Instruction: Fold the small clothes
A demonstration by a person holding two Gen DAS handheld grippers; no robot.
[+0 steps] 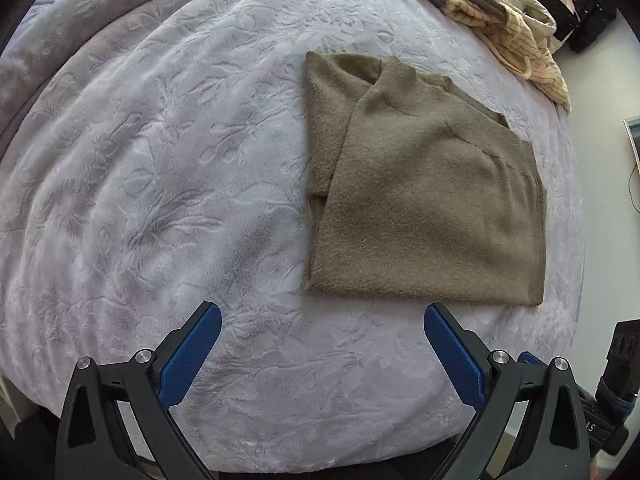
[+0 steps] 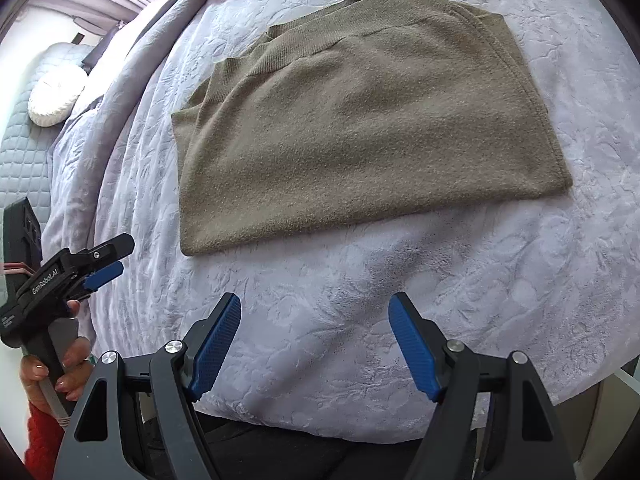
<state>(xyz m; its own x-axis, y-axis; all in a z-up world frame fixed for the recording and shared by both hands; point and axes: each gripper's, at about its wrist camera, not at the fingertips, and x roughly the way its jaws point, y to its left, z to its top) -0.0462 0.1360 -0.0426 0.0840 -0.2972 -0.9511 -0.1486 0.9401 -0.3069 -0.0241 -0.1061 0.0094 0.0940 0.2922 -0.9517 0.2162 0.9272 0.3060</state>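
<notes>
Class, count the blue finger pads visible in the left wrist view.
2: one on the left finger, one on the right finger. Nothing lies between them; a blue sliver behind the right finger may be another.

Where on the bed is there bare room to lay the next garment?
Free: the wide blanket stretch to the left of the folded sweater, and the strip between its near edge and both open grippers, left and right. Crowded: the far corner, with a clothes pile.

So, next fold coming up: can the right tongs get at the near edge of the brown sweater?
Probably yes: the right tongs are open and empty, with only bare blanket before the sweater.
</notes>
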